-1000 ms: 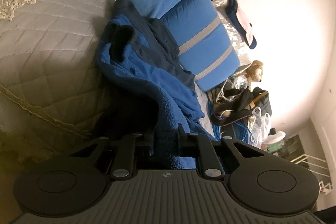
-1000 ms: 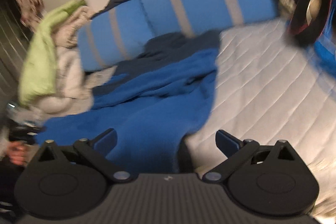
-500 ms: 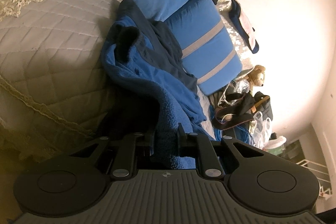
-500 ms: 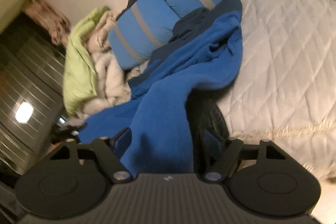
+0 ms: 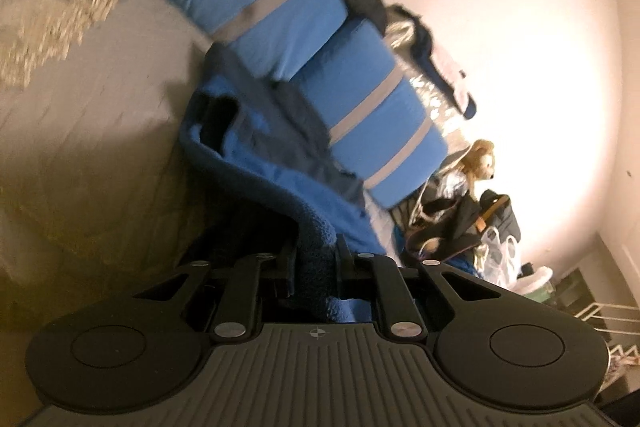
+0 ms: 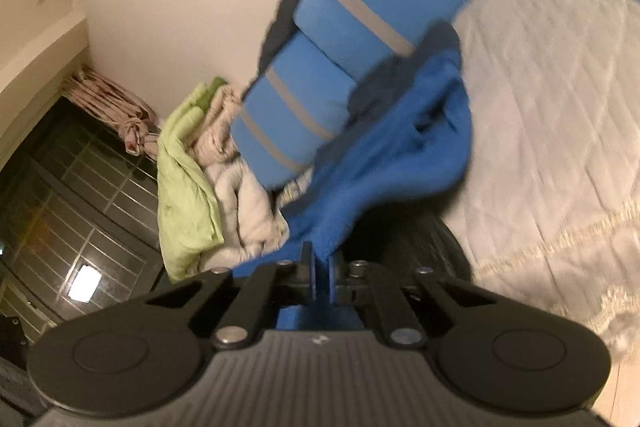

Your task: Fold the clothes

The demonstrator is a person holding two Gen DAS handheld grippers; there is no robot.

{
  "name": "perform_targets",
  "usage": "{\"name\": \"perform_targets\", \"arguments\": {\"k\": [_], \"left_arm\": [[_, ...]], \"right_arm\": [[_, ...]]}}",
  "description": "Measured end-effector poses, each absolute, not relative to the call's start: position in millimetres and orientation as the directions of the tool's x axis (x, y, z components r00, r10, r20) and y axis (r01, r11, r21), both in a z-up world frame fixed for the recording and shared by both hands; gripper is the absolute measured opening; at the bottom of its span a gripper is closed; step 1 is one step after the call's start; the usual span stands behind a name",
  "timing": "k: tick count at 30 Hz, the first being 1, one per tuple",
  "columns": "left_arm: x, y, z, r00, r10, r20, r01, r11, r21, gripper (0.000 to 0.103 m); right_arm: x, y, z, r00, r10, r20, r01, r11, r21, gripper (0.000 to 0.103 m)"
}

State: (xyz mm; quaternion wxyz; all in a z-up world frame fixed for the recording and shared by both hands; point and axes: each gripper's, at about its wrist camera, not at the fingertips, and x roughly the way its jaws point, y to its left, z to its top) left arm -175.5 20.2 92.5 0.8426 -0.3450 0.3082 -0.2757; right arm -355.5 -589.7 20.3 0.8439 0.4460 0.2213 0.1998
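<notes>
Nearest the left wrist camera, the left gripper (image 5: 316,259) is clamped on a thick roll of the blue fleece garment (image 5: 256,155), its pads pressed into bunched pile. Nearest the right wrist camera, the right gripper (image 6: 320,273) has its fingers drawn together on a thin edge of the same garment (image 6: 396,155), with only a sliver of blue between the pads.

So both of the 2 grippers hold the near edge, and the rest of the fleece trails away from them across the quilted bedspread (image 6: 560,115) toward the far side. Its far end lies crumpled against the 2 blue pillows with grey stripes (image 5: 360,99), where a darker navy lining or second layer shows — I cannot tell which.

The fabric looks soft, plush and fairly bulky: it will sag and stretch between the 2 holds rather than keep a line, and the far part will likely drag on the quilt. It should not slip easily, since the pile gives the pads purchase, though the right hold is on very little cloth and could pull free under tension. Better holds would be at a hem or seam corner, well apart, so the cloth hangs flat.

Farther off, a pale green and cream heap of bedding (image 6: 188,171) sits left of the pillows, and a plush toy (image 5: 480,159) stands by the far wall.
</notes>
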Motion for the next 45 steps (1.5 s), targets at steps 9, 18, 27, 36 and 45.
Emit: {"name": "perform_targets", "arguments": {"k": [9,18,27,36,45], "left_arm": [[-189,31,111,0.689,-0.678,-0.256,0.269,0.568,-0.778,0.015],[-223,40,135,0.716,-0.682,-0.147,0.304,0.495,-0.814,0.015],[-228,42,151,0.740,-0.654,-0.159,0.275,0.509,-0.815,0.015],[-194,36,159,0.757,-0.624,-0.195,0.257,0.558,-0.789,0.015],[-162,33,168,0.772,-0.591,-0.235,0.237,0.610,-0.756,0.015]], "right_arm": [[-353,-576,78,0.869,0.451,-0.203,-0.126,0.599,0.791,0.005],[-369,-581,99,0.898,0.414,-0.149,-0.131,0.574,0.808,0.005],[-404,-577,124,0.945,0.292,-0.148,-0.054,0.586,0.809,0.005],[-357,-577,142,0.941,0.256,-0.221,0.004,0.645,0.764,0.005],[-317,-580,157,0.938,0.195,-0.286,0.056,0.730,0.682,0.005]]}}
